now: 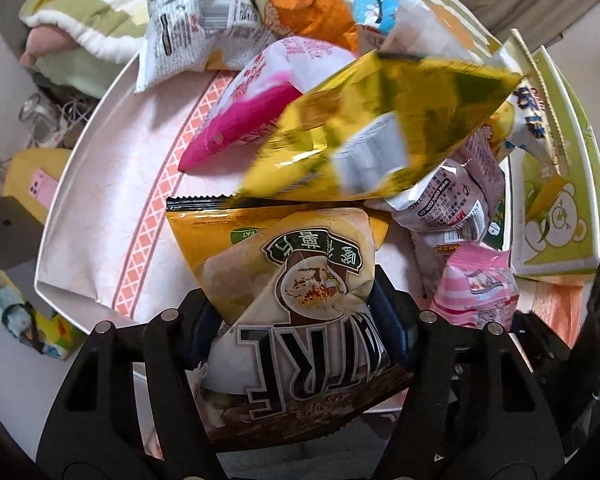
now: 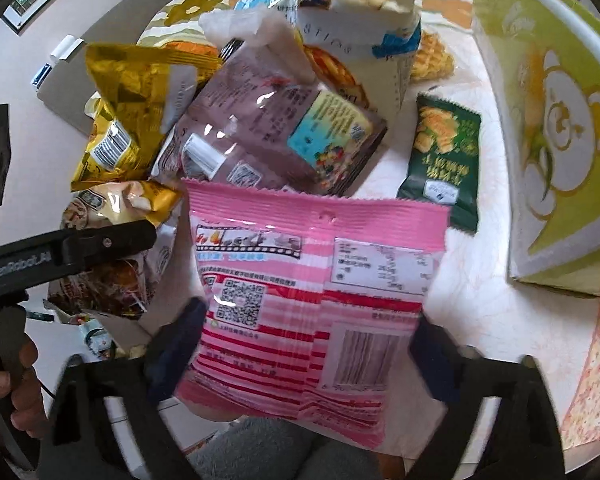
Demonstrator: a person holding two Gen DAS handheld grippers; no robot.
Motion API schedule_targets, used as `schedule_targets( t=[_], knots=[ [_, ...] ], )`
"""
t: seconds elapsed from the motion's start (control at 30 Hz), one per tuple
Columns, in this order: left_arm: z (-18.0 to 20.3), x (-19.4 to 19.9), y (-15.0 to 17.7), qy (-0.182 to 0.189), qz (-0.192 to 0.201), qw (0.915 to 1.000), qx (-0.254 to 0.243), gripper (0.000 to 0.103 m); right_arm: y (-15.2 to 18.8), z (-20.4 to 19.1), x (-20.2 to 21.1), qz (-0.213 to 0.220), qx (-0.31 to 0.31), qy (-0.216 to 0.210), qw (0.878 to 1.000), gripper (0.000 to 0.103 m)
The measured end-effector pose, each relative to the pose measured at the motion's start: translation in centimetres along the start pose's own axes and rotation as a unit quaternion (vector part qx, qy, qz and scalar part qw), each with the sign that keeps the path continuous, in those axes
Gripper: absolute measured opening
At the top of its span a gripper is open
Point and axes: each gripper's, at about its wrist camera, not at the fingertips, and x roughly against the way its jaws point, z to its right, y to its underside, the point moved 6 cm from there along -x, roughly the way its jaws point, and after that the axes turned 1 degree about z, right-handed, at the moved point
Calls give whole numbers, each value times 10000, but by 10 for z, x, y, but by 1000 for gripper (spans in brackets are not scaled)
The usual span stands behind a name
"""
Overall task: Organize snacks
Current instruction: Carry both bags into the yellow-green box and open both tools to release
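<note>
My left gripper (image 1: 296, 328) is shut on a yellow and brown chip bag (image 1: 292, 280). Its blue pads squeeze the bag's lower part, and the foil buckles between them. In the right wrist view the same gripper (image 2: 60, 252) comes in from the left, with a hand (image 2: 16, 368) on its grip. My right gripper (image 2: 306, 348) points down over a pink striped snack bag (image 2: 308, 292) at the table's near edge. Its blue pads stand close at the bag's two side edges, and the bag lies flat and uncrumpled. A pile of snack bags lies behind.
The pile on the round white table (image 1: 80, 184) holds a gold foil bag (image 1: 380, 132), a purple bag (image 2: 268, 120), a magenta and white bag (image 1: 260, 92) and a white bag (image 1: 188, 28). A dark green packet (image 2: 444, 160) lies beside a lime green bear box (image 2: 560, 120).
</note>
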Motion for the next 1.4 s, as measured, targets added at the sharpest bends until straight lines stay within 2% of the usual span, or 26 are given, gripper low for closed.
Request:
schedule_targets(
  t=[0.07, 0.27, 0.5, 0.6, 0.67, 0.87, 1.03, 1.13, 1.27, 1.4],
  knots=[
    [1, 7, 4, -7, 14, 10000, -18, 64, 1, 2, 0, 58, -40, -13, 10000, 74],
    [7, 29, 7, 52, 173, 9997, -169, 64, -5, 19, 32, 353, -113, 21, 9993, 73],
    [29, 75, 5, 178, 608, 9967, -513, 64, -17, 46, 82, 778, -199, 144, 9967, 73],
    [40, 96, -7, 296, 842, 9936, -694, 64, -23, 54, 112, 1044, -266, 238, 9939, 73],
    [54, 110, -16, 374, 1049, 9900, -871, 64, -31, 61, 129, 1241, -317, 311, 9913, 73],
    [106, 140, -43, 639, 1501, 9758, -1454, 64, -34, 48, 166, 1767, -565, 659, 9804, 73],
    [161, 150, -58, 902, 1656, 9618, -1986, 64, -39, 73, 204, 2127, -819, 1031, 9682, 73],
    [191, 149, -63, 1003, 1657, 9562, -2193, 64, -42, 93, 220, 2221, -962, 1221, 9626, 73],
    [233, 139, -71, 1028, 1637, 9516, -2389, 64, -55, 119, 230, 2245, -1087, 1319, 9594, 73],
    [272, 118, -81, 974, 1554, 9529, -2417, 64, -63, 148, 236, 2182, -1125, 1269, 9611, 73]
  ],
)
